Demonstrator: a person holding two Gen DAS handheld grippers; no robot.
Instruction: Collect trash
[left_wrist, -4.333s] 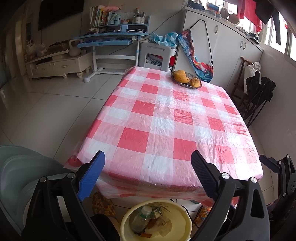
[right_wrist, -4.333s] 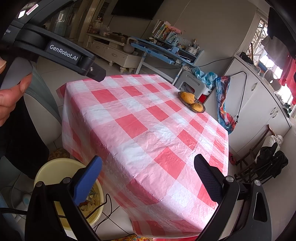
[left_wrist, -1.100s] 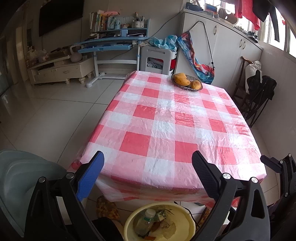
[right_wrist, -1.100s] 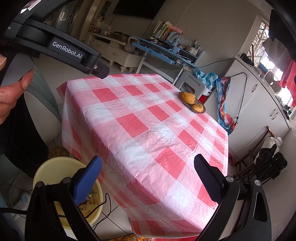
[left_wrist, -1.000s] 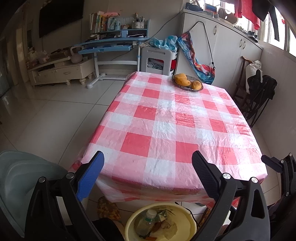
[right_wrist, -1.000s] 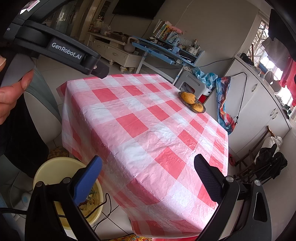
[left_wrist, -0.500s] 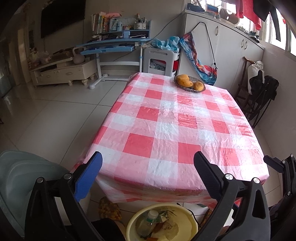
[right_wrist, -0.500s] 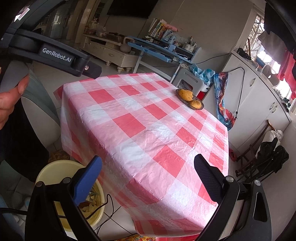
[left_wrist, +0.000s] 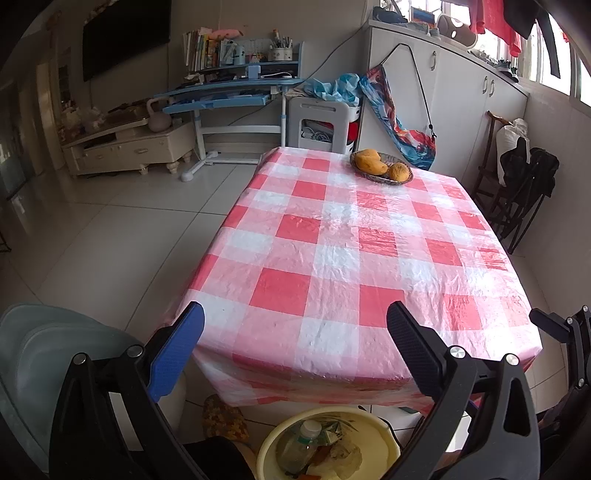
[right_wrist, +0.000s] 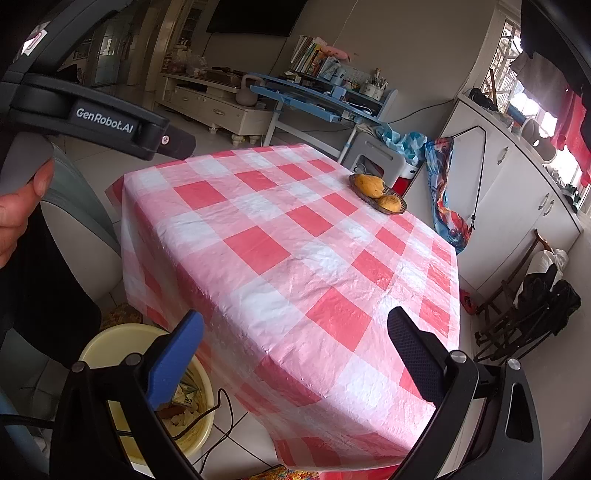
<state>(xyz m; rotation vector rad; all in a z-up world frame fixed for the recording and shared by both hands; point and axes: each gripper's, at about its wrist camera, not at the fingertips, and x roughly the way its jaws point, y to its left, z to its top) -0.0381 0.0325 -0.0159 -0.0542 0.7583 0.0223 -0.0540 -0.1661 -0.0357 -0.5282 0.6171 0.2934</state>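
A yellow basin (left_wrist: 384, 439) stands on the floor below the near edge of the table. It holds trash: a plastic bottle (left_wrist: 301, 441), crumpled paper and wrappers. It also shows in the right wrist view (right_wrist: 110, 341) at lower left. My left gripper (left_wrist: 295, 325) is open and empty, above the table's near edge and over the basin. My right gripper (right_wrist: 295, 332) is open and empty over the table's near corner. The left gripper's body (right_wrist: 103, 122) shows at the upper left of the right wrist view.
The table has a red-and-white checked cloth (left_wrist: 332, 258). A basket of orange fruit (left_wrist: 382, 168) sits at its far end. A grey chair (left_wrist: 44, 350) stands at the left. White cabinets (left_wrist: 461, 110), a blue desk (left_wrist: 229, 96) and folded chairs (left_wrist: 524, 192) ring the room.
Both grippers have risen and pulled back slightly, so the table looks a little farther away. Both stay open and empty.
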